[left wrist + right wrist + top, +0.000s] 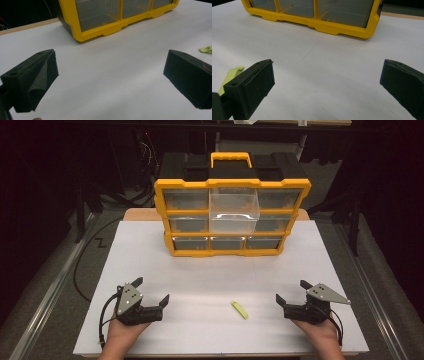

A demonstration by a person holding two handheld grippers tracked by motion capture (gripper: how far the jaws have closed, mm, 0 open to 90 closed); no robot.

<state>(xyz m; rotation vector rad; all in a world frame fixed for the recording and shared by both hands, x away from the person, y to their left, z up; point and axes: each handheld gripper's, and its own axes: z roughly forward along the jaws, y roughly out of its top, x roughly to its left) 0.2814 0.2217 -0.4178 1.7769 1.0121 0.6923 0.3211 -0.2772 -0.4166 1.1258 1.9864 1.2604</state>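
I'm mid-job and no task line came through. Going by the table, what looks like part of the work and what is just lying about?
Likely in the job (a guess):
- yellow organizer, standing upright, one clear drawer pulled out
- yellow-green strip, lying between the grippers
- left gripper and right gripper, jaws apart, holding nothing

Just there:
- white board
- cables on the floor

At upper centre the organiser (232,217) is glossy yellow plastic with clear, shiny drawers, standing on a matt white sheet (200,280) edged with bare wood, while the gripper pads (32,80) look like coarse, matt black foam.
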